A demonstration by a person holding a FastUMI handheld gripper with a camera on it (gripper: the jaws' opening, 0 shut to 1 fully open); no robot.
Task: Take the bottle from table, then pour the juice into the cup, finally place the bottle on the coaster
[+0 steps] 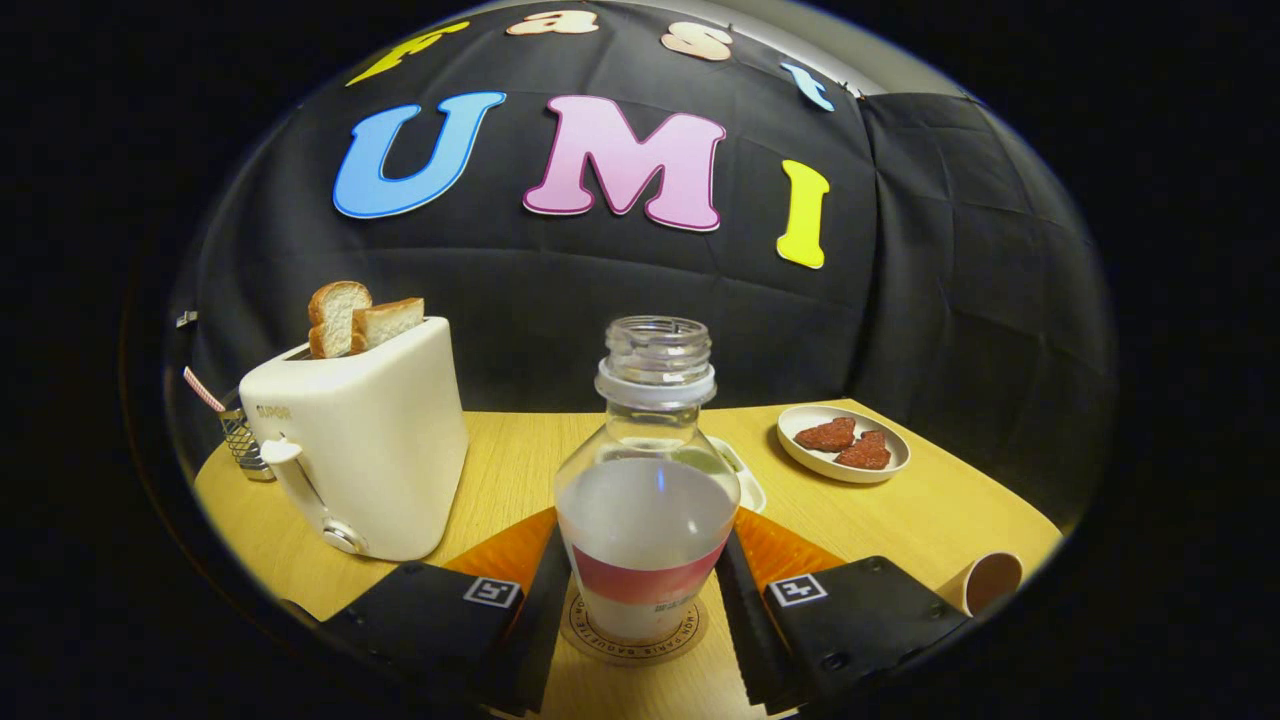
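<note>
**Operator:** Gripper view. State the position of the bottle and the condition of the gripper.

**Technician:** The bottle stands upright on the coaster, between the two fingers. Each finger lies close against the lower body, at the level of the label band. Whether both pads press on the plastic cannot be told; the jaws stand about as wide as the bottle.

**Operator:** Surroundings?

**Technician:** The cup sits on the table to the right, beside the right finger. A toaster with bread stands to the left. A plate with two dark pieces lies beyond, to the right.

**Operator:** Handling properties?

**Technician:** The bottle is clear plastic, uncapped, about two-thirds full. Judgement: moderate weight, low centre. The wall is thin and probably yields under pressure, and the surface is smooth, so slip is possible.

**Operator:** Grip point?

**Technician:** The lower body at the label band, where it is widest and straight. Avoid the tapered shoulder and the neck. Keep it vertical; the open mouth spills on tilt.
</note>
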